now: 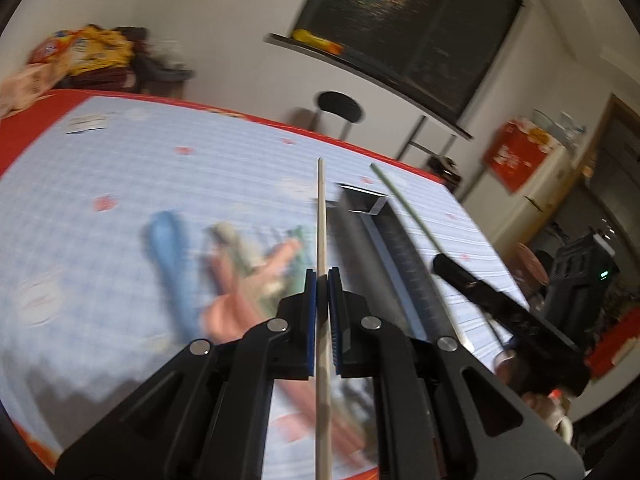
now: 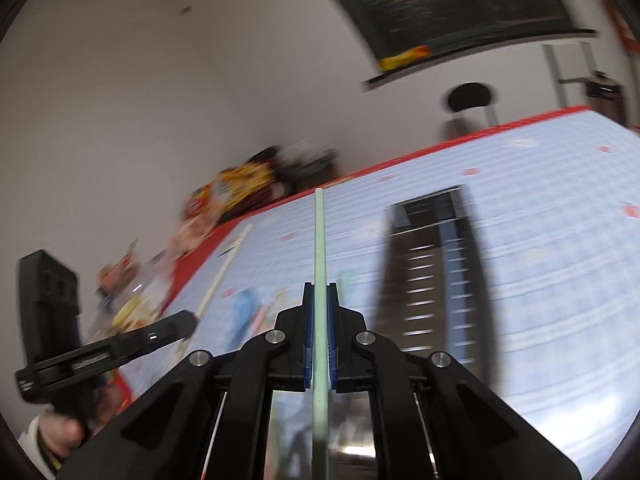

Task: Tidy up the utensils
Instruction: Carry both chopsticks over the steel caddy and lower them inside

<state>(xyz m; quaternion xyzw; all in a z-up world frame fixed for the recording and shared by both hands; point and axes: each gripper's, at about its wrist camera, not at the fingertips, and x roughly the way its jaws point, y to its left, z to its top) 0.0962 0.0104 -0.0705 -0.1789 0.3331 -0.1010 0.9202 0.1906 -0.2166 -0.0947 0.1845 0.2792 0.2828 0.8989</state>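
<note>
the left gripper (image 1: pixel 322 276) is clamped on a beige chopstick (image 1: pixel 321 208) that runs forward between its blue pads. the right gripper (image 2: pixel 320 292) is clamped the same way on a pale green chopstick (image 2: pixel 320 232). both are held above the blue checked surface (image 1: pixel 160 168), where a blurred pile of utensils (image 1: pixel 240 264) lies beside a dark, slotted tray (image 1: pixel 384 236). everything is motion-blurred; no writing can be read.
</note>
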